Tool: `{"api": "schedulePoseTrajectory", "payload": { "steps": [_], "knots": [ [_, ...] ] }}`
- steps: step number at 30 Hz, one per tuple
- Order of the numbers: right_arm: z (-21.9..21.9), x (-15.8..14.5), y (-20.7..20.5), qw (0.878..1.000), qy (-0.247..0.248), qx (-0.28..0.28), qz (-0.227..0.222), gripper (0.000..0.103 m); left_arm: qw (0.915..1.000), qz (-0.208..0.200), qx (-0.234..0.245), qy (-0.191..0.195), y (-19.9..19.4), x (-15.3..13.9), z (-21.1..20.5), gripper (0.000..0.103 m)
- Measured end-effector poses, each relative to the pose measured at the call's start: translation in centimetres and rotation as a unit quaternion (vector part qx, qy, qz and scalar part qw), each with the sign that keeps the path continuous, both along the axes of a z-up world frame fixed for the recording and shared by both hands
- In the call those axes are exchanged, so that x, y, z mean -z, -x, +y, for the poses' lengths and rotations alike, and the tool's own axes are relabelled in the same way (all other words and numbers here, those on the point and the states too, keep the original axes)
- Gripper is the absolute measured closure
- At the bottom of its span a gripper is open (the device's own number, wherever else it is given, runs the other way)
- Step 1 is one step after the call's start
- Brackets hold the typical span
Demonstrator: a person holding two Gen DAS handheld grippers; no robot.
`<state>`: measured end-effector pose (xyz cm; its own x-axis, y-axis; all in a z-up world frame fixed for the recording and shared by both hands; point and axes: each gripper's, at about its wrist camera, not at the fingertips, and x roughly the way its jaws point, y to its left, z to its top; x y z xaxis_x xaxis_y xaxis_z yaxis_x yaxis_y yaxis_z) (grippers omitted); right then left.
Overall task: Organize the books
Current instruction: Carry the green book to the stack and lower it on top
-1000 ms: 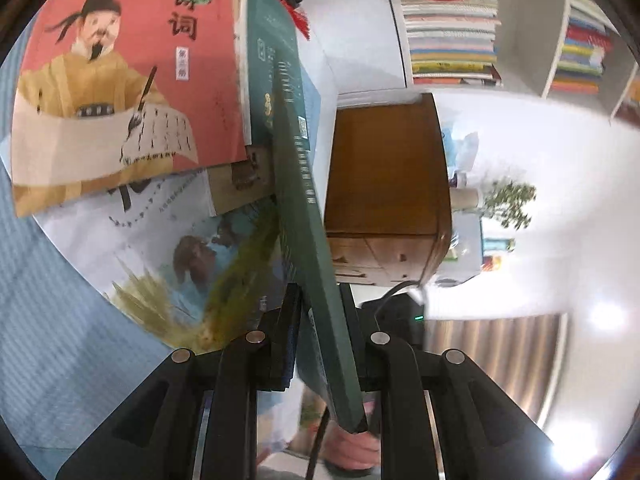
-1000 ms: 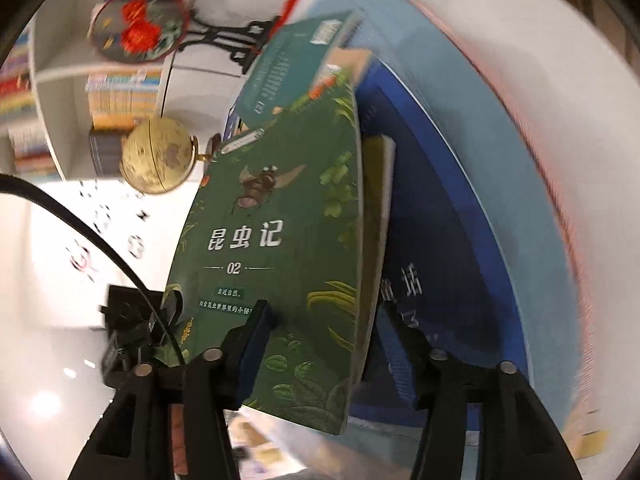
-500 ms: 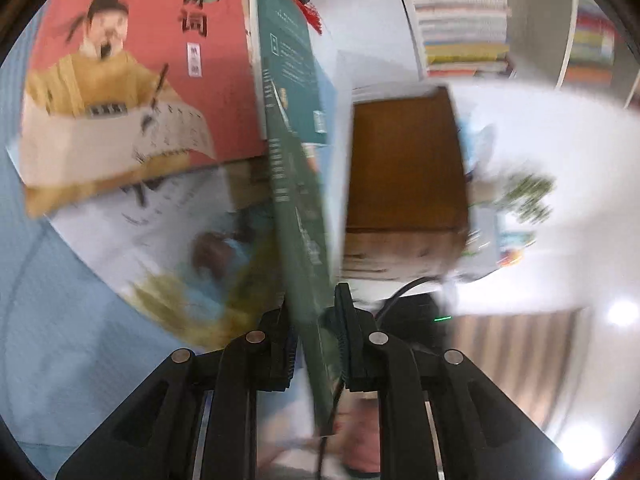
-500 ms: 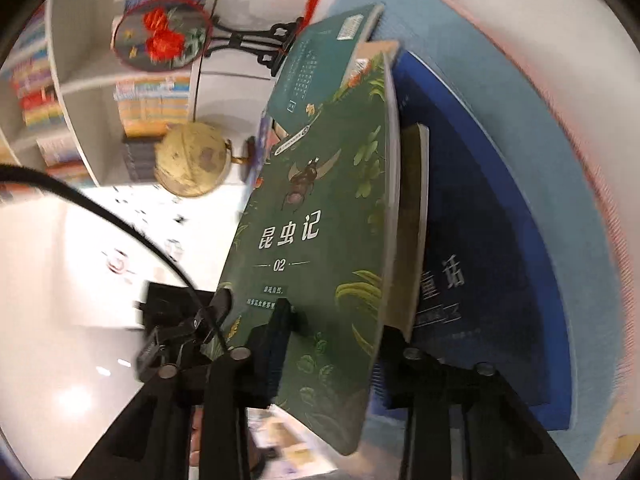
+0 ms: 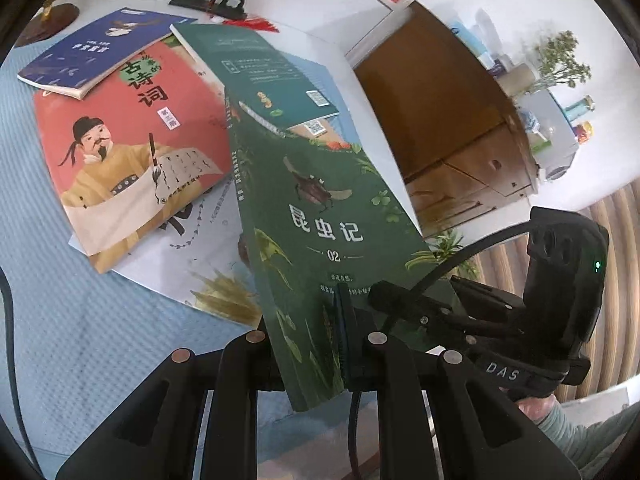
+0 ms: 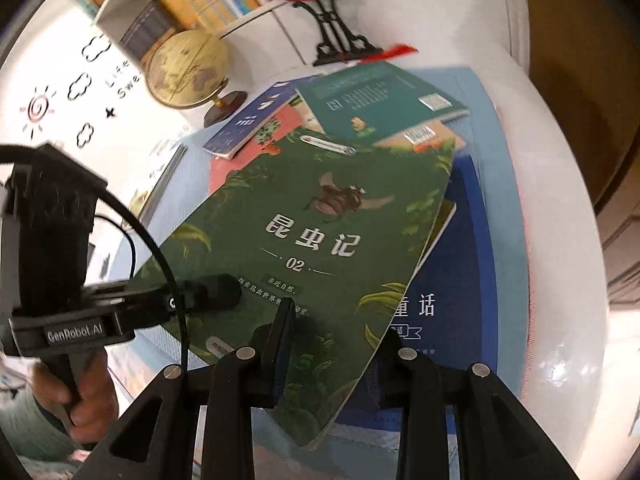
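Evidently the green insect book (image 5: 320,216) is gripped at its near edge by both sets of tongs, the left tongs (image 5: 316,344) clamped thin on it and the right tongs (image 6: 332,344) likewise closed on it. It is held tilted above the scattered books (image 5: 132,152) on the blue-matted counter (image 5: 80,340), presumably so it can be carried off and squared.
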<state>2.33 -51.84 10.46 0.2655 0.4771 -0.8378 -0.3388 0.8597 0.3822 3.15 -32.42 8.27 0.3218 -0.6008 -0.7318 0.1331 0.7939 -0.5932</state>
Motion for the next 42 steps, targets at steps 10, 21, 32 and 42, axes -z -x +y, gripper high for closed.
{"api": "schedulePoseTrajectory", "payload": {
  "steps": [10,21,32,42],
  "knots": [
    [6.2,-4.5,1.8,0.998,0.016,-0.019,-0.059,0.073,0.9991,-0.028,-0.010,0.031,1.2,-3.4,5.9,0.091],
    [21.5,-6.6,0.1,0.992,-0.009,-0.090,-0.085,0.073,0.9908,-0.067,-0.112,0.036,3.0,-5.9,21.6,0.091],
    [40.9,-3.9,-3.3,0.980,-0.030,-0.183,-0.076,0.073,0.9744,-0.068,-0.214,0.000,3.3,-3.8,38.1,0.090],
    [48.8,0.0,-7.1,0.982,-0.003,-0.182,-0.045,0.073,0.9710,-0.031,-0.236,0.024,0.0,1.0,45.0,0.089]
  ]
}}
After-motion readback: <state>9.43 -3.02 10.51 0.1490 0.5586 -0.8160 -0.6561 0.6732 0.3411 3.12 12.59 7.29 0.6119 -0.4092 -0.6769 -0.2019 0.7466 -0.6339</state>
